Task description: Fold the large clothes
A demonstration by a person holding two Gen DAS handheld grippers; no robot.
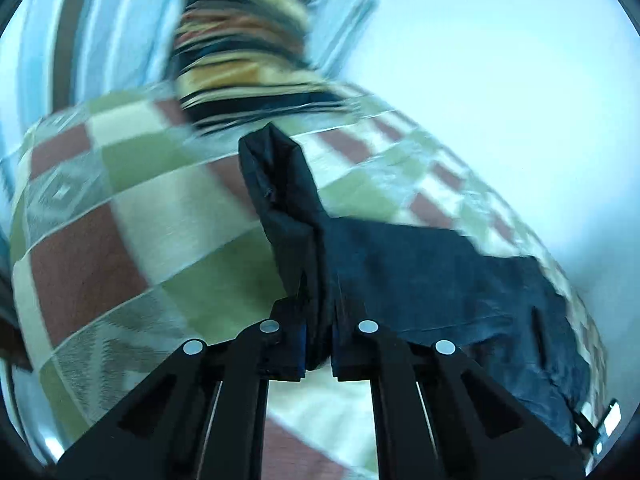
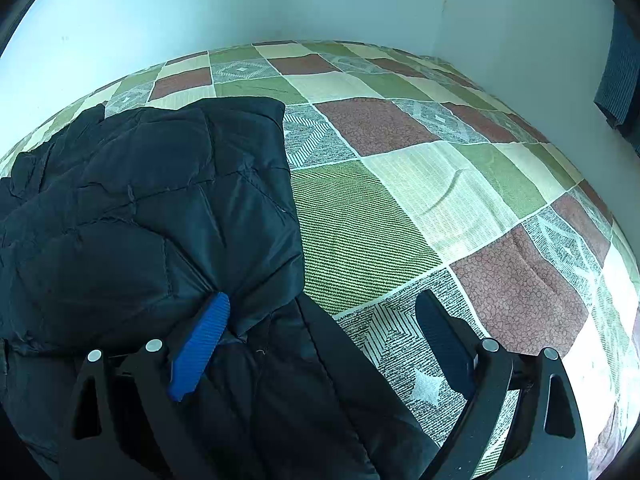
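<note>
While the big checked bed cover [image 2: 400, 184] lies flat under it all, the dark puffy jacket [image 2: 132, 208] sits on the left part of the bed in the right cam view, w/ one edge running down toward the cam. It looks partly bunched up, not yet a neat fold.

In the left cam view a long strip of the jacket, maybe a sleeve, pokes up past the left gripper [image 1: 319, 344]. Its jaws are squeezed together on that cloth, so the cloth is pinched tight. That pic is blurry, so the striped thing at the far end [image 1: 244, 52] is hard to name.

The right gripper [image 2: 320, 344] has its jaws wide apart. The blue finger [image 2: 200, 348] rests on the jacket; the other one is over the bed cover, off the jacket. It grips nothing.

Step in hand, I think: grab one side to fold it over. Next: the left one should carry its cloth across the jacket, & the right one should pinch the near edge first so it doesn't slide.
</note>
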